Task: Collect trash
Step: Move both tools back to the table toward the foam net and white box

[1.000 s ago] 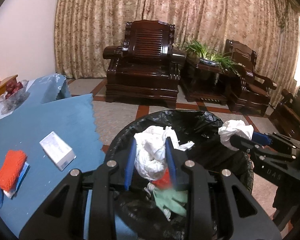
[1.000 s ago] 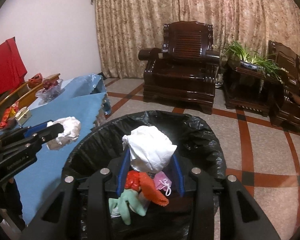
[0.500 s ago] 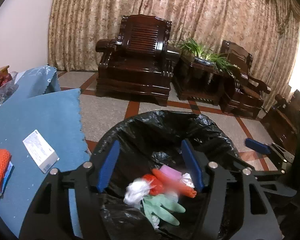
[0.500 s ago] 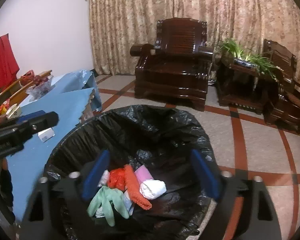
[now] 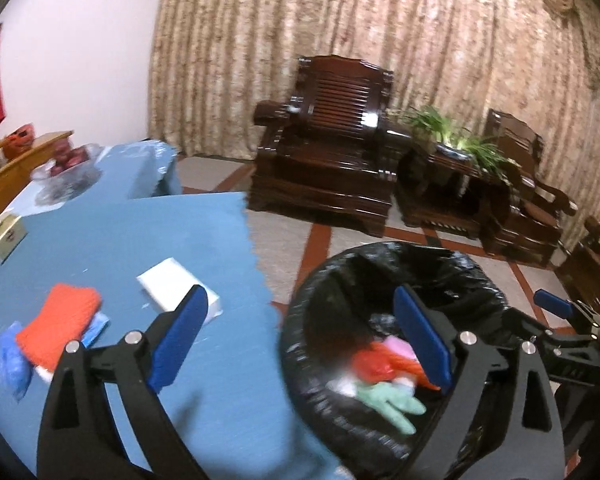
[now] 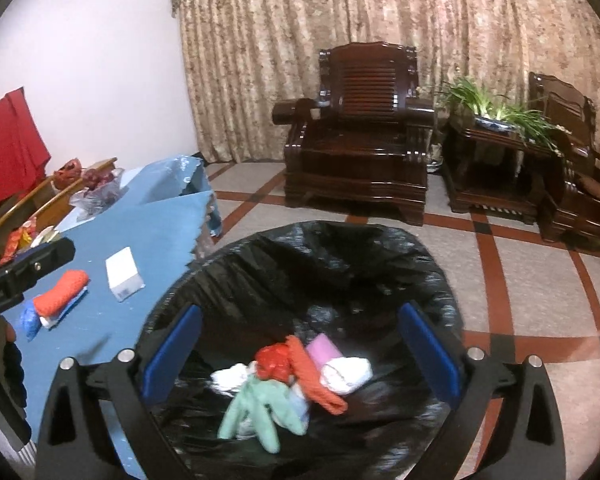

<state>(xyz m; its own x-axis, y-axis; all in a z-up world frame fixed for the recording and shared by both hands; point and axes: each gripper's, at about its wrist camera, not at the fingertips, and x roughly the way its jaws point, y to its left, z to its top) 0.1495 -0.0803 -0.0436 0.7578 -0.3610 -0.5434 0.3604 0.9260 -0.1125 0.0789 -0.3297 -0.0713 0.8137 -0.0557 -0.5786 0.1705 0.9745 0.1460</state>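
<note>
My left gripper, jaws wide and empty, hangs nearer the white cardboard box lying leftward, long axis diagonal, on the blue tablecloth; my right gripper, equally open, hangs over the black-lined bin.

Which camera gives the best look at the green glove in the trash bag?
The right wrist view: the green glove lies sharp and unobstructed on the pile in the trash bag, its fingers plain. In the left wrist view the green glove is blurred and small, low in the bag beside a finger of the left gripper.
</note>
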